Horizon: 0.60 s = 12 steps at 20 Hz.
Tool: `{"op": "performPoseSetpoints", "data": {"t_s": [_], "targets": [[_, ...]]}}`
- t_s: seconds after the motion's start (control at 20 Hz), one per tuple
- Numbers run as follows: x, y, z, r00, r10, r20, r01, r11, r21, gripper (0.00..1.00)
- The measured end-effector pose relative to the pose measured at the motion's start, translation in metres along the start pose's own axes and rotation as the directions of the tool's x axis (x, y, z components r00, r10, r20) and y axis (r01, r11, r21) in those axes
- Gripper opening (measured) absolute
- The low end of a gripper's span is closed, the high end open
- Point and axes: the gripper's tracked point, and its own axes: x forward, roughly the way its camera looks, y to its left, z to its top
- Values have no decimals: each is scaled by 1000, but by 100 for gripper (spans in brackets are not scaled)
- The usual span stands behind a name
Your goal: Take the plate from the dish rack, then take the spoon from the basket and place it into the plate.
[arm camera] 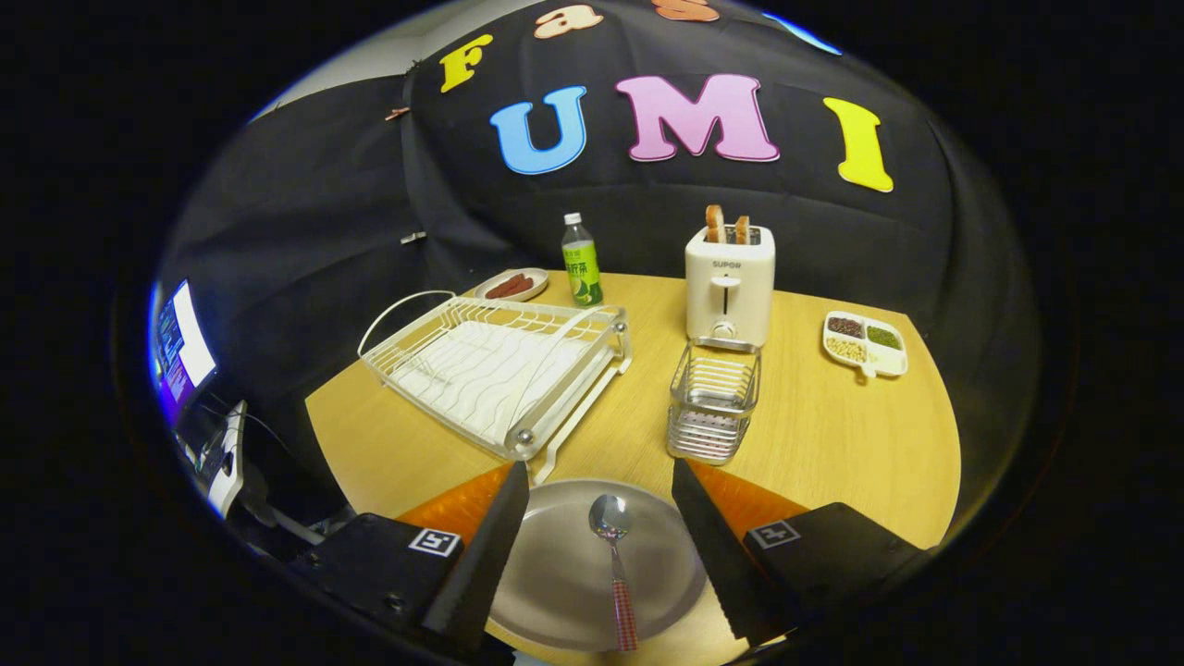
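A grey round plate [564, 564] lies on the wooden table [832, 444] between my two fingers. A spoon [615, 564] with a shiny bowl and a red checked handle rests in the plate, bowl pointing away from me. My gripper [599, 481] is open, its fingers spread to either side of the plate and touching nothing. Just beyond the plate stands the white wire dish rack [499, 370], with no dishes in it. To its right, the small wire basket [712, 402] holds nothing that I can see.
A white toaster [729, 287] with two bread slices stands behind the basket. A green bottle [582, 262] and a small dish of sausages [511, 285] sit behind the rack. A divided snack tray [865, 344] lies at the right. A lit screen [182, 347] stands off the table's left.
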Motion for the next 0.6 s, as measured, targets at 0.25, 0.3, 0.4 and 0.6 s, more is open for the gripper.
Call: {"op": "performPoseSetpoints", "data": {"t_s": [0.25, 0.3, 0.4, 0.6], "targets": [[-31, -2, 79, 982, -119, 149, 112, 992, 55, 98], [-38, -1, 95, 972, -153, 178, 144, 988, 61, 98], [-59, -3, 130, 942, -227, 247, 212, 974, 86, 99], [-95, 1, 177, 875, -337, 348, 298, 941, 162, 98]]}}
